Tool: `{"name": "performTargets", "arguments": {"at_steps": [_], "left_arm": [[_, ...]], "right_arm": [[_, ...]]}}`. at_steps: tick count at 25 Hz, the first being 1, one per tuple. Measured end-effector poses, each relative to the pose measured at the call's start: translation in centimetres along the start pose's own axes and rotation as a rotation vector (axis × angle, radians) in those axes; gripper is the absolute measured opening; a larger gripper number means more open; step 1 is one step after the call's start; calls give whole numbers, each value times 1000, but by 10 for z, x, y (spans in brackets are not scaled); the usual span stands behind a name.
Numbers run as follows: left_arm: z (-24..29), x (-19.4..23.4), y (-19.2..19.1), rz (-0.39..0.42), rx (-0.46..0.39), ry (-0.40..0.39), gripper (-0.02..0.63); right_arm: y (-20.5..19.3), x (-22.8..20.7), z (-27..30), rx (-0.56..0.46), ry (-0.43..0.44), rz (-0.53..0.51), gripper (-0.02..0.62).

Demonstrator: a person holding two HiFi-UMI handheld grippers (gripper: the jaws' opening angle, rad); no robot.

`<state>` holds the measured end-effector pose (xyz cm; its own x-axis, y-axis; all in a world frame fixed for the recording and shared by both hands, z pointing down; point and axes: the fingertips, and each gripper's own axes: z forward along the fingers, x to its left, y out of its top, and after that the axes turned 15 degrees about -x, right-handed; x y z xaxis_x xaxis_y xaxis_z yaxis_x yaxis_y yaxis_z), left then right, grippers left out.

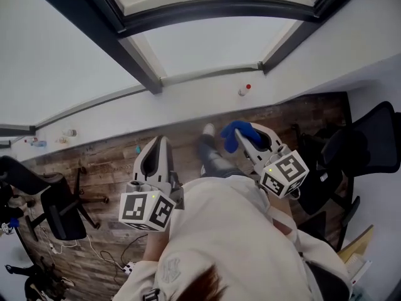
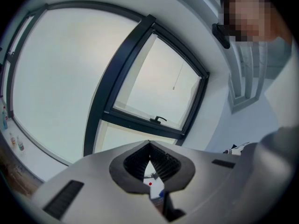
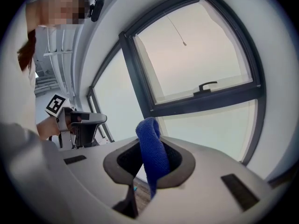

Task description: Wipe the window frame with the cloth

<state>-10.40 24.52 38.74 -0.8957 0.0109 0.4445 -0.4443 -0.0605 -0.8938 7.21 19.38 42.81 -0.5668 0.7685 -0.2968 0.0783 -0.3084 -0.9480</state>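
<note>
The right hand-held gripper (image 3: 150, 143) is clamped on the blue cloth (image 3: 152, 158), with a fold standing up past its jaws. Both are held low, well apart from the dark window frame (image 3: 205, 101). The left hand-held gripper (image 2: 149, 146) has its jaws together on nothing. To wipe well, I judge the free fold should meet the frame first, pressed flat. It should then run along each bar in long strokes, with the hard jaws kept off the glass and clear of the handle (image 3: 208, 86).

wood floor (image 1: 113, 162), office chair (image 1: 57, 207), cables (image 1: 95, 248)
</note>
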Motion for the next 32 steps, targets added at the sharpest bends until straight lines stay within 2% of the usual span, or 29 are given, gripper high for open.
{"name": "performTargets", "arguments": {"at_steps": [3,6,10,13,17,21,28,32], "left_arm": [[34,11,14,0,-25,23,5],[66,17,27,6,-43,26,6],[97,42,35,-34,-71,99,5],[109,63,40,-20,-69,151,5],[123,83,41,-14,-50,182,5],[152,76,39,0,-19,110,5],[207,40,39,6,28,-110,6],[221,37,43,2,69,-208,5]], "right_arm": [[20,-12,46,-21,54,-6,54],[38,-12,94,-29,149,-22,54],[47,-12,149,1,254,-41,54],[48,-16,172,19,285,-27,54],[48,-32,181,26,252,-6,54],[47,-52,180,19,182,11,54],[54,-71,176,-29,55,30,54],[57,-74,182,-52,-44,17,54]]}}
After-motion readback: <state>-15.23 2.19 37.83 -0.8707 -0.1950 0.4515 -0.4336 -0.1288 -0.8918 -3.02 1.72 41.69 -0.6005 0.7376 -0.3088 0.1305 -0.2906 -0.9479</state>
